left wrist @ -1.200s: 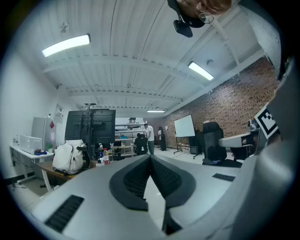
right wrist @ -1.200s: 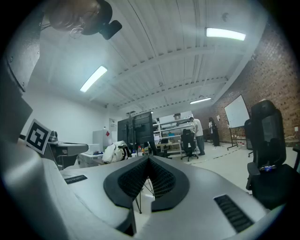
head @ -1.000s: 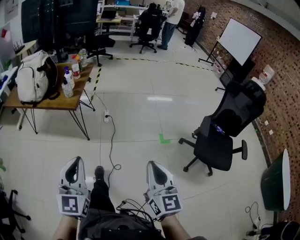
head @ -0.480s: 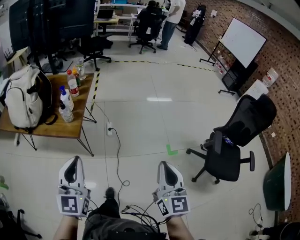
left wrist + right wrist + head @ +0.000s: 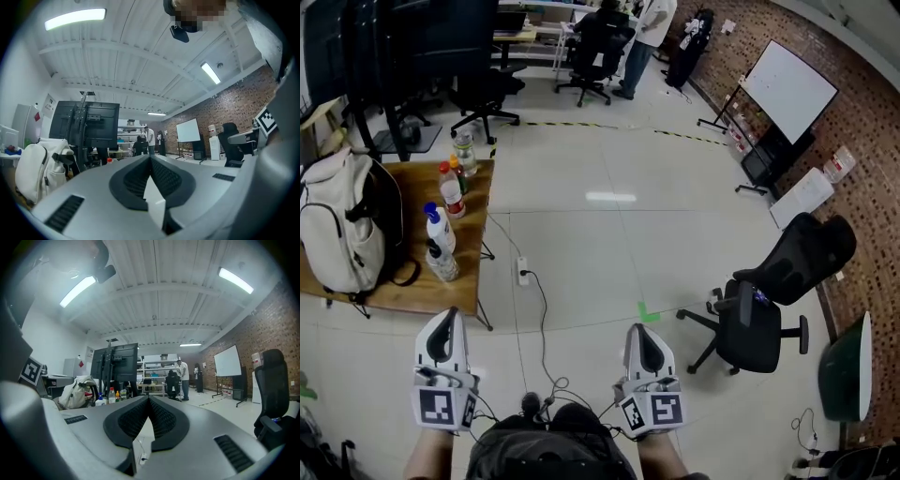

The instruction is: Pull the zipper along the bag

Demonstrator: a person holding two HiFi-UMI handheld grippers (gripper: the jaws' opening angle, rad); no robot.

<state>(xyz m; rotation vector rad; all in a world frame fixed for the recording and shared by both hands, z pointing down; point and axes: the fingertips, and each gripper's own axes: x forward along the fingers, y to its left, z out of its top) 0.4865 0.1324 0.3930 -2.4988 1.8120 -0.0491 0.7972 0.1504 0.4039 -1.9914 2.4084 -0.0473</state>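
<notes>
A white backpack (image 5: 337, 225) with black straps stands on a wooden table (image 5: 403, 291) at the left of the head view, well ahead of both grippers. My left gripper (image 5: 445, 321) is held low at the bottom left, its jaws pressed together on nothing. My right gripper (image 5: 643, 332) is beside it at the bottom centre, also shut and empty. The left gripper view shows the backpack (image 5: 35, 173) at its left edge, past the closed jaws. In the right gripper view the backpack (image 5: 77, 391) is small and far at the left. No zipper can be made out.
Several bottles (image 5: 442, 234) stand on the table's right end. A power strip (image 5: 523, 275) and its cable lie on the floor ahead. A black office chair (image 5: 764, 305) stands to the right, a whiteboard (image 5: 789, 89) behind it. People (image 5: 652, 28) are at desks far back.
The table and backpack have come nearer and slid down the left of the head view. The office chair has shifted right. Both grippers stay shut and low.
</notes>
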